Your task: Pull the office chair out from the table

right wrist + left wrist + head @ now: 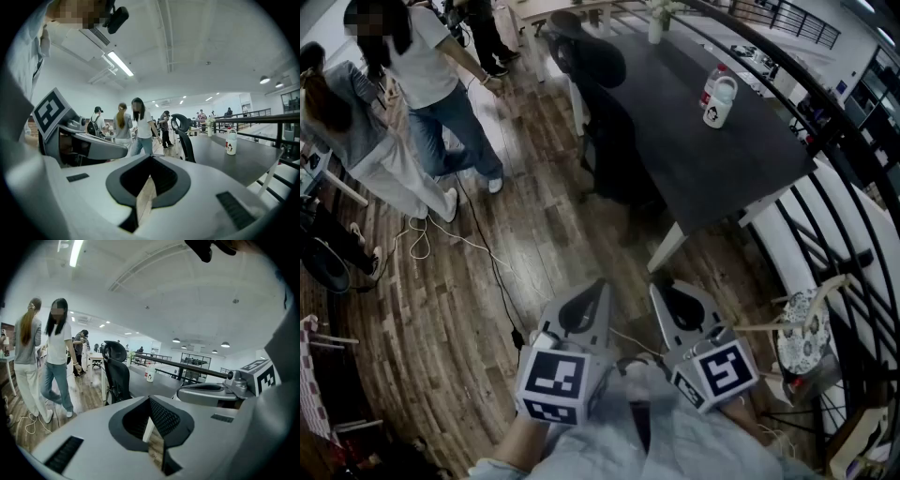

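Both grippers were clenched with nothing in them. The left gripper (596,289) had its jaws pressed together in its own view (151,402), and so did the right gripper (150,160), which sat just beside it (662,286). We saw the two held side by side low in the head view, tips toward the near corner of the table (712,169), not touching anything.

The office chair (614,141) – black, with a headrest – stood pushed in against the long left edge of the dark tabletop, well apart from both grippers. In the left gripper view it (117,376) showed ahead and left of the jaws, and in the right gripper view it (185,133) stood just past the jaw tips in line of sight, upright.

A white bottle (718,99) stood on the table near its right edge. We also noted a white table leg (667,249) at the near corner. Two people (427,66) stood on the wood floor (441,309) left of the chair – a cable (483,246) trailed across the boards. A black railing (848,178) ran along the right side.
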